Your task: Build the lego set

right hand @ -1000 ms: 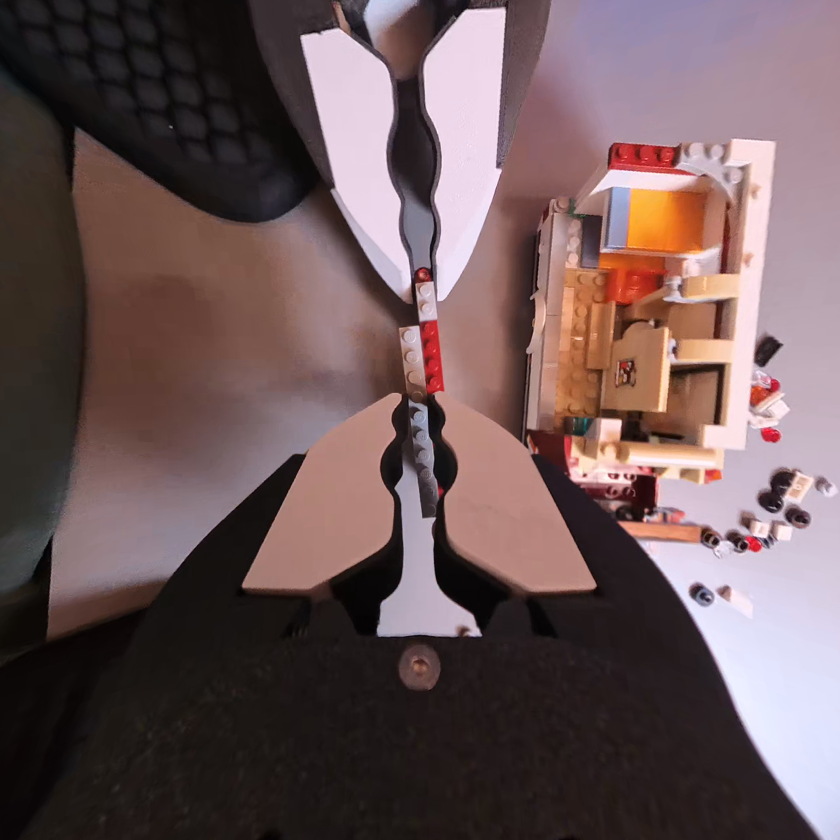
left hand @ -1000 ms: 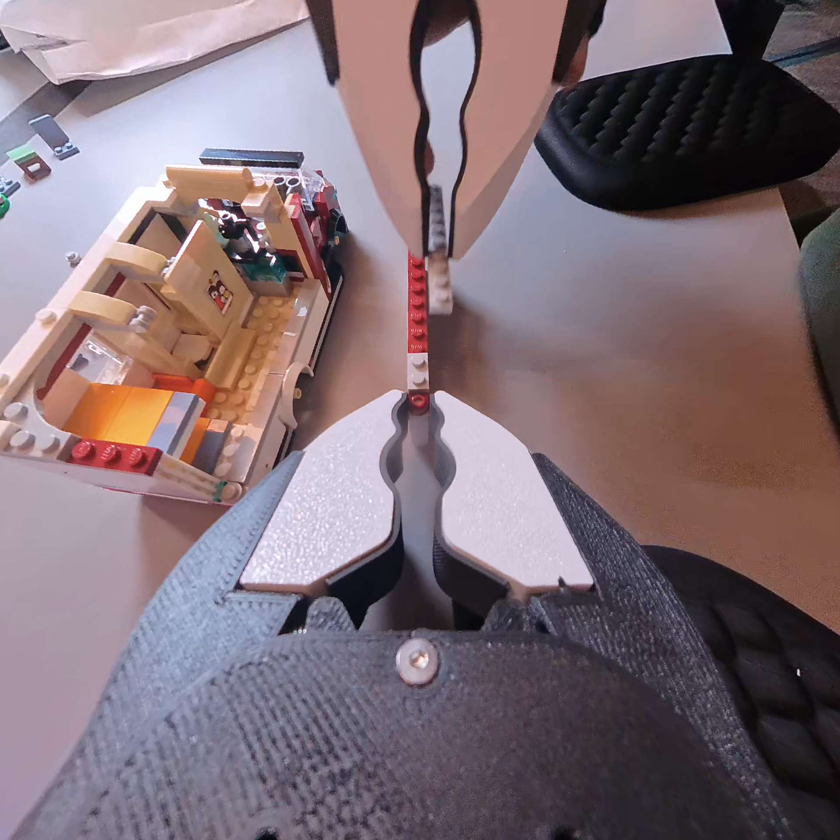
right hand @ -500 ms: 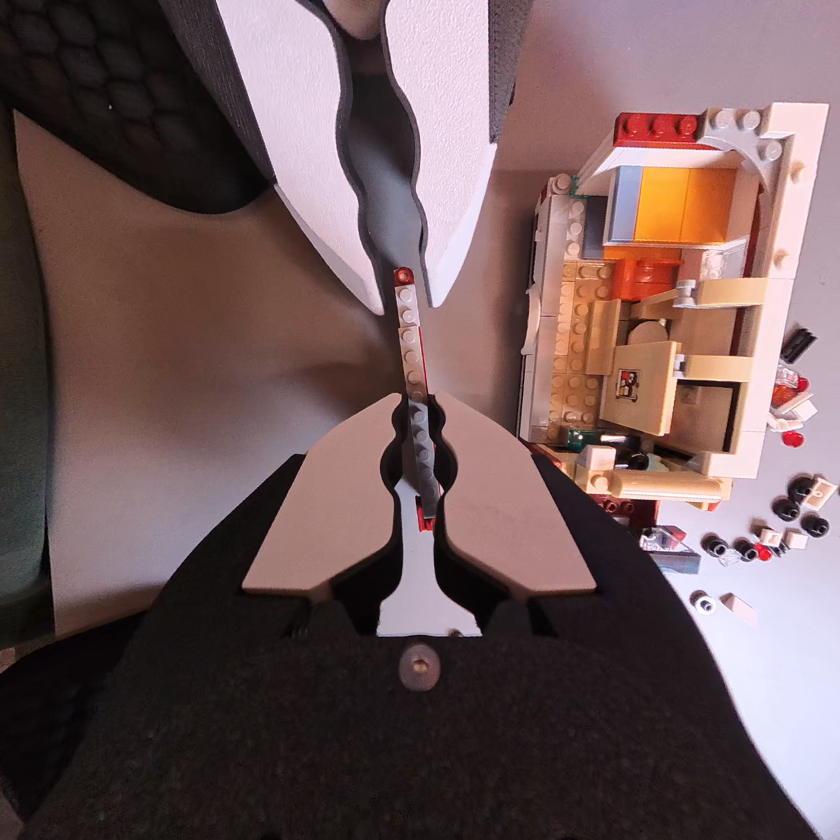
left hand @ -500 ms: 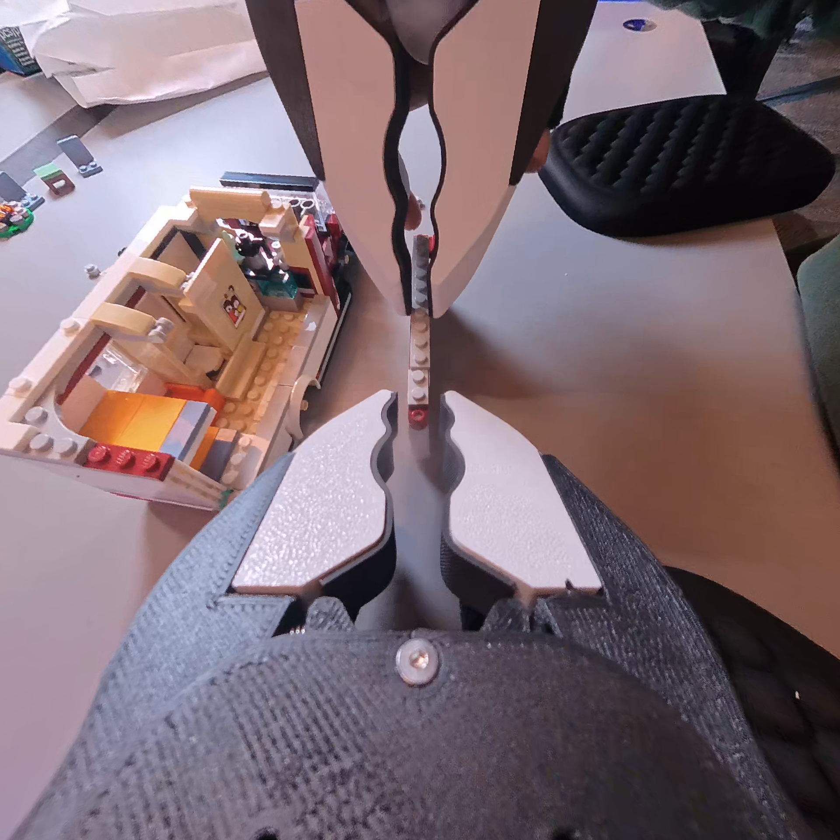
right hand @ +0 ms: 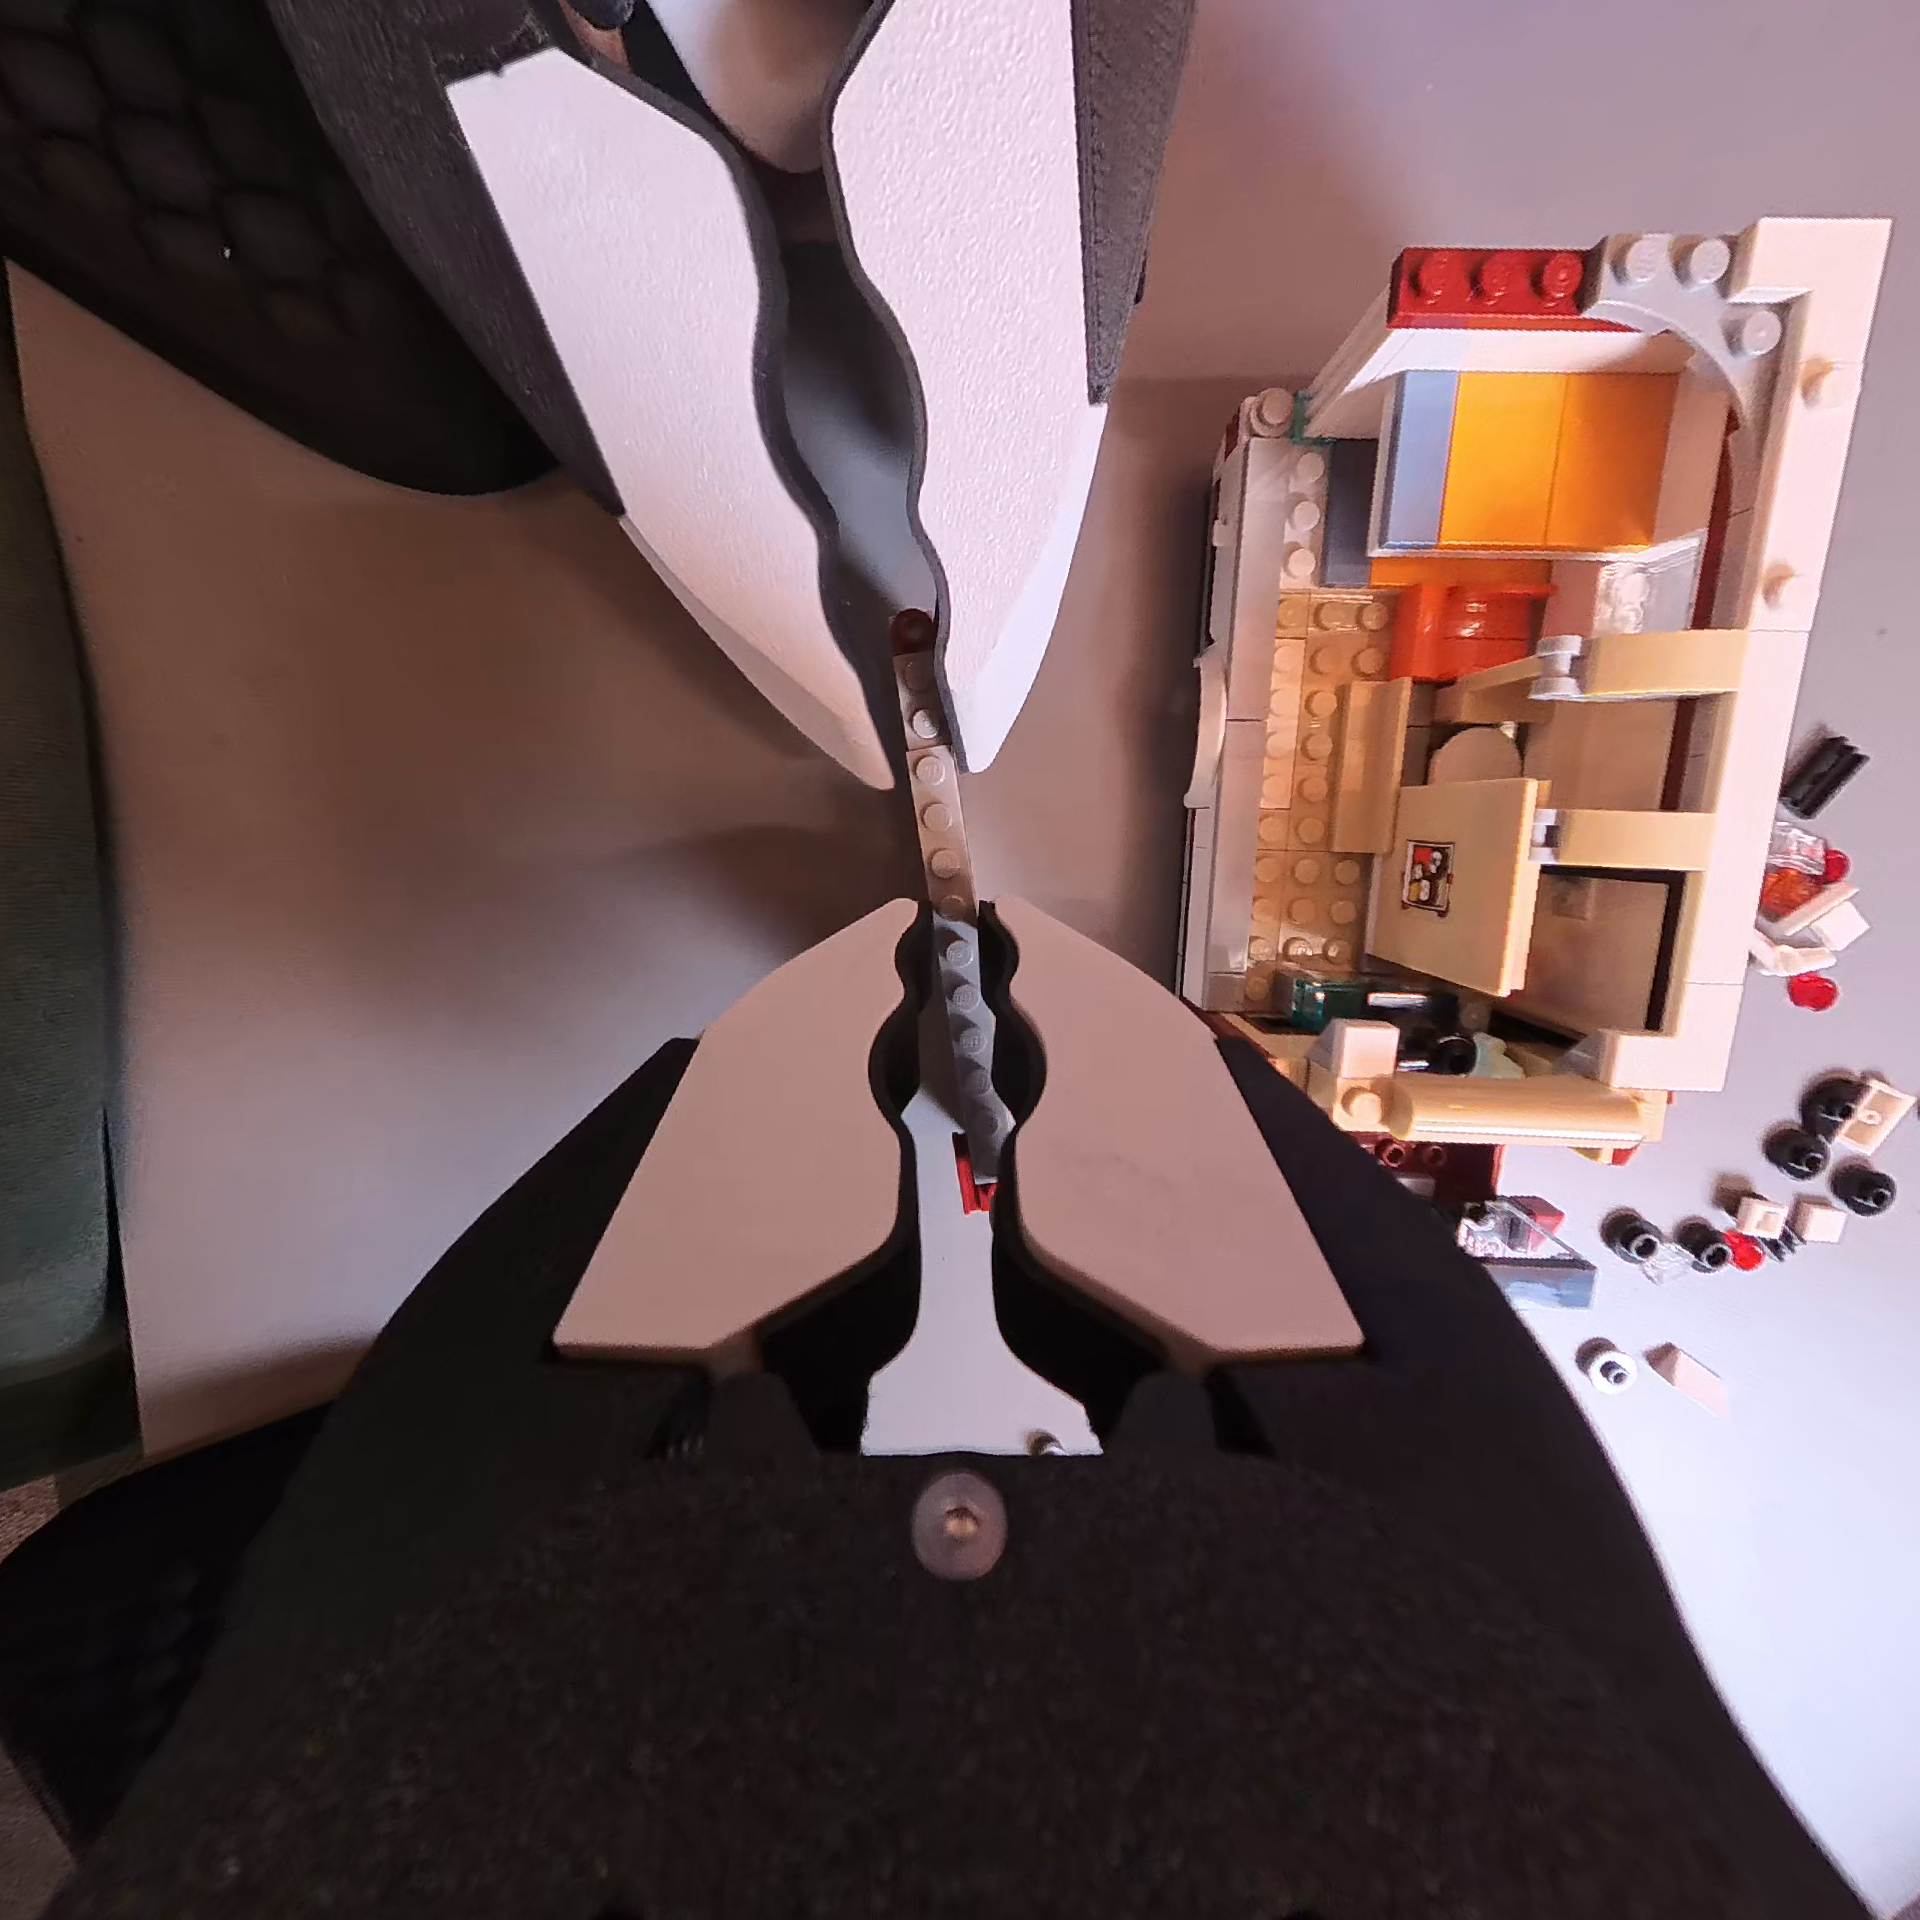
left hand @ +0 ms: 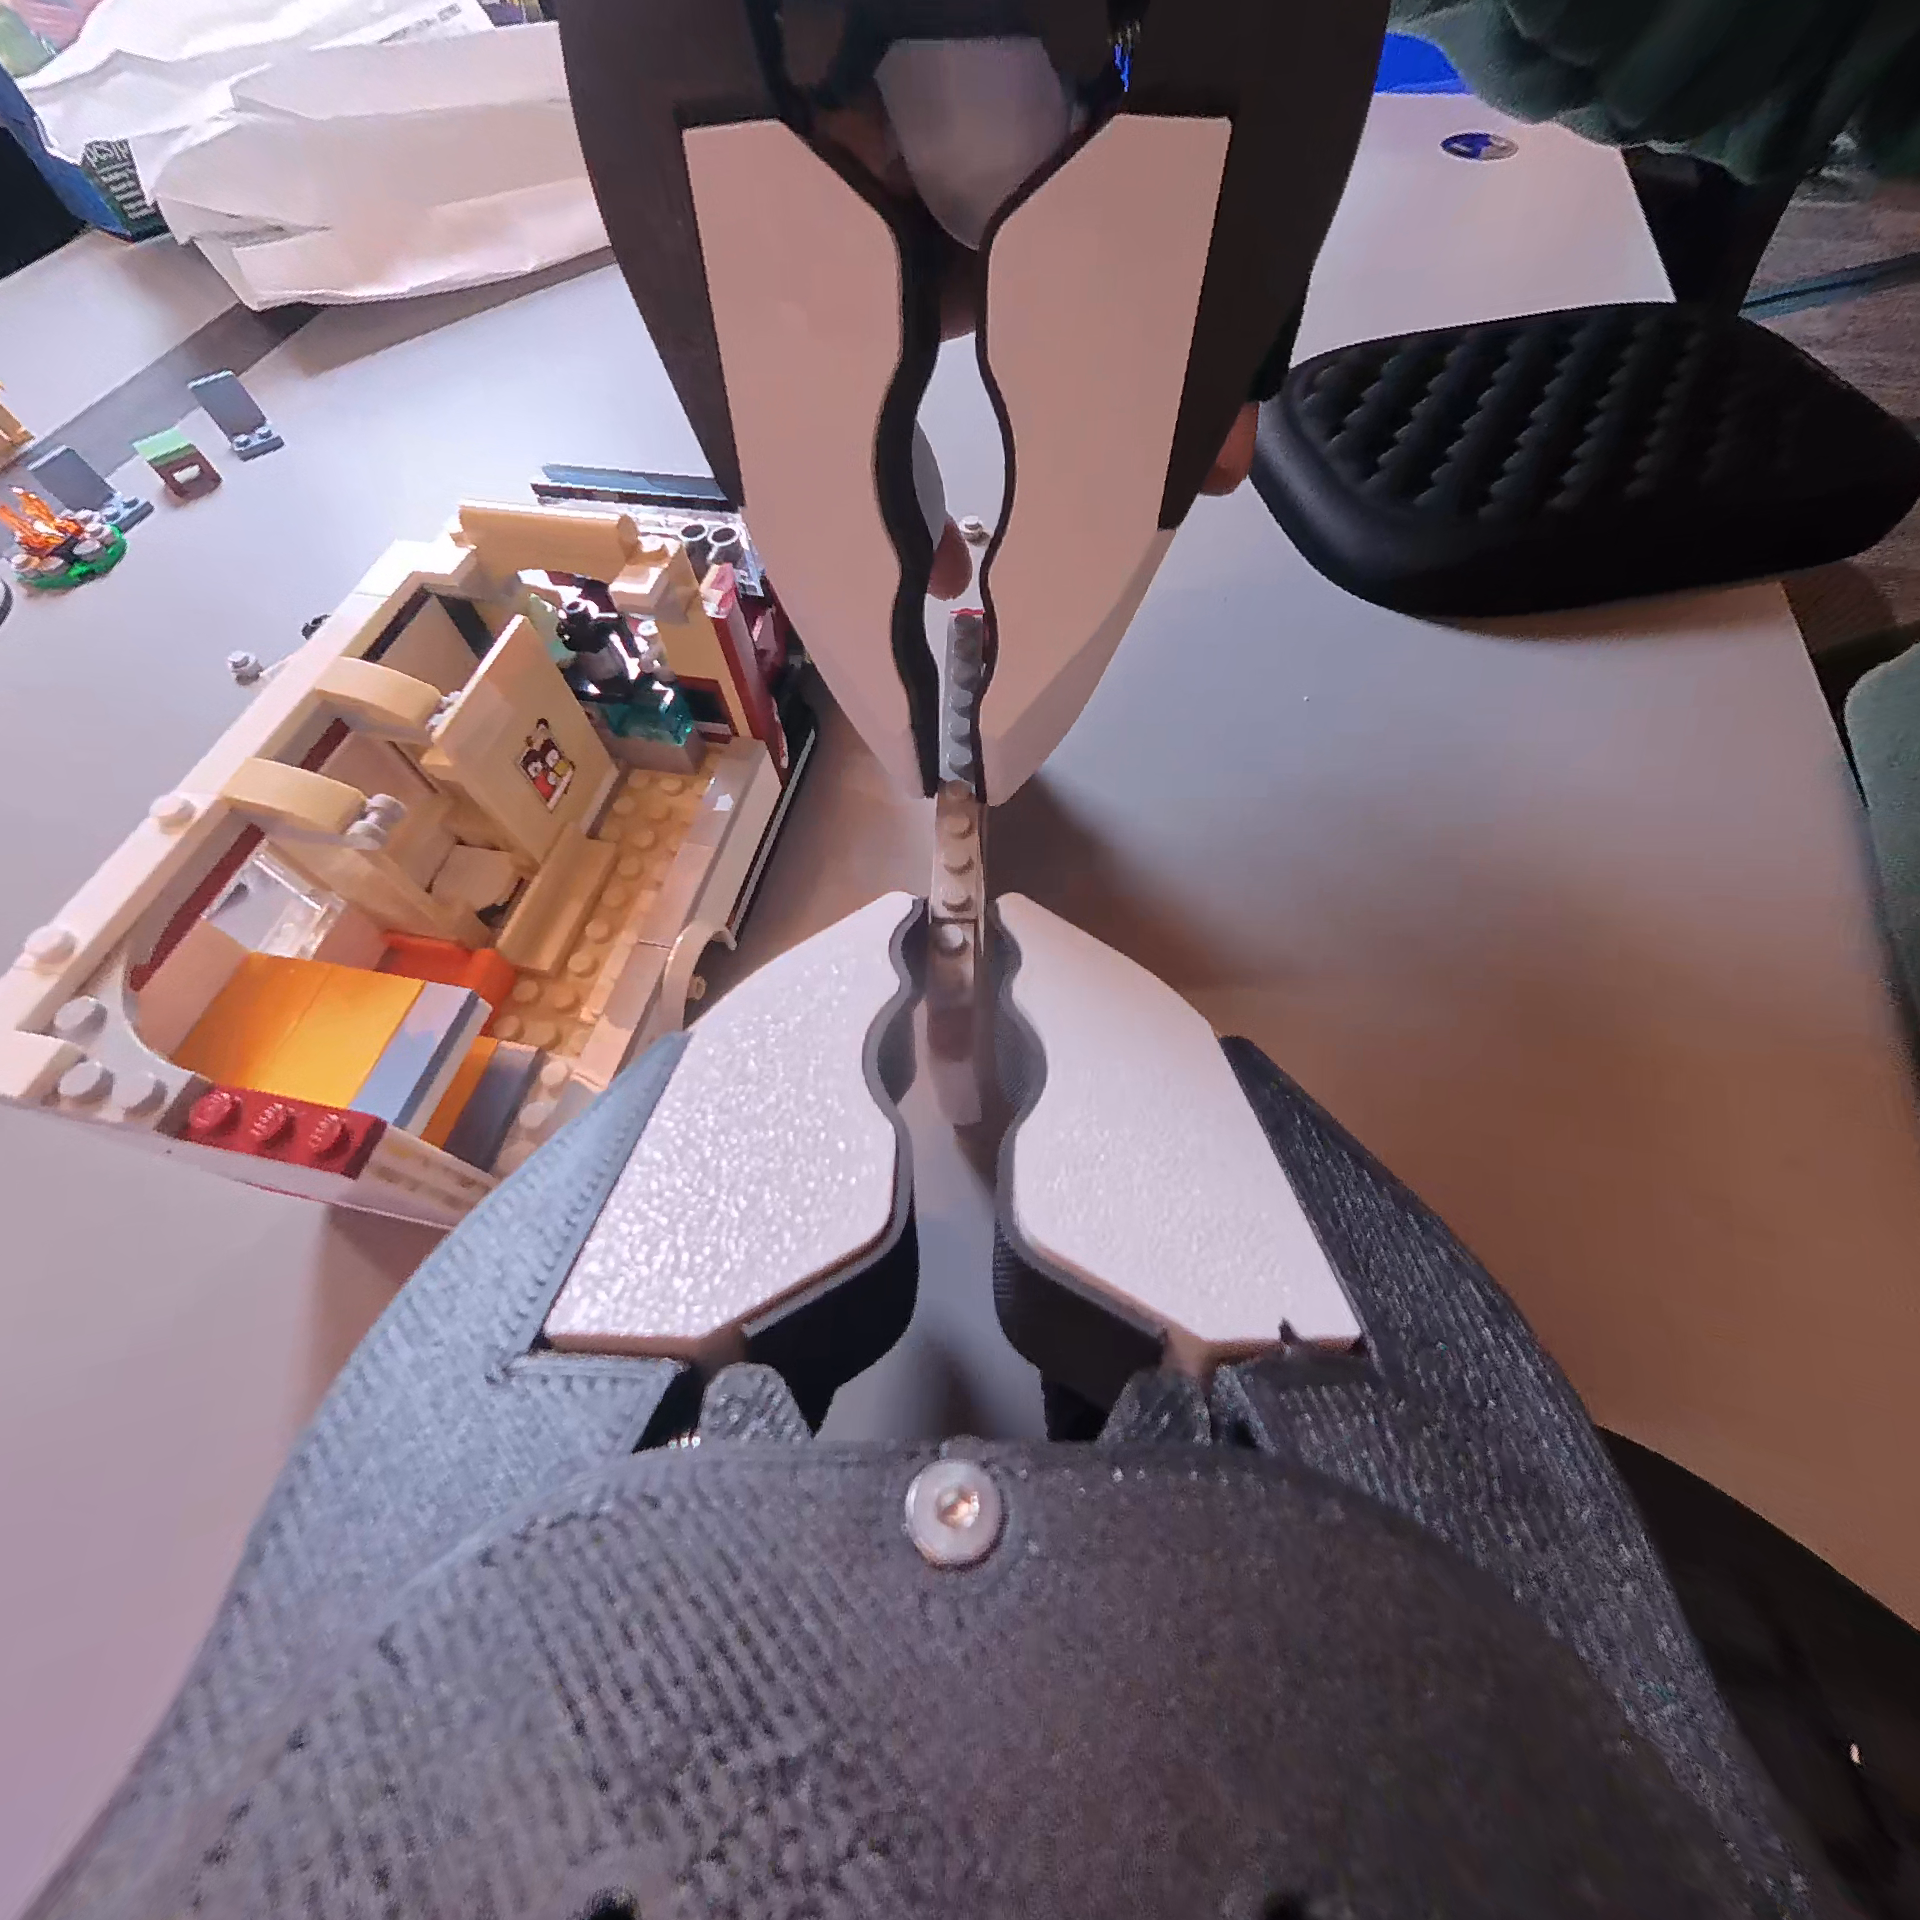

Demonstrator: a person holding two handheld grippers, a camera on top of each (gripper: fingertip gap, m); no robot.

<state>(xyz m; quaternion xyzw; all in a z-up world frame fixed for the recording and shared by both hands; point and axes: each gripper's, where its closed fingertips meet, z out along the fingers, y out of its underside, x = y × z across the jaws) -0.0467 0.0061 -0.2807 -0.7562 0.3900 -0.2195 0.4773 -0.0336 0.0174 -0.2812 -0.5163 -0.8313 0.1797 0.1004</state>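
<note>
1. A small printed tile (right hand: pixel 1425 876) bearing a coloured picture sits on a tan panel inside the brick-built model (left hand: pixel 436 831); no wording can be read on it. Printed paper sheets (left hand: pixel 343 177) lie at the far edge of the table (left hand: pixel 1455 935).
2. A long, narrow strip of studded plates (right hand: pixel 940 831), pale grey and white with dark red at its ends, spans between the two grippers above the table, just beside the model.
3. The left gripper (left hand: pixel 951 914) is closed on one end of the strip, pads against its sides.
4. The right gripper (right hand: pixel 951 914) is closed almost fully on the other end, the grey plates running back between its fingers.
5. The open-topped model holds an orange block, tan seats and a teal piece. Loose small black, red and white pieces (right hand: pixel 1766 1195) lie beside it.
</note>
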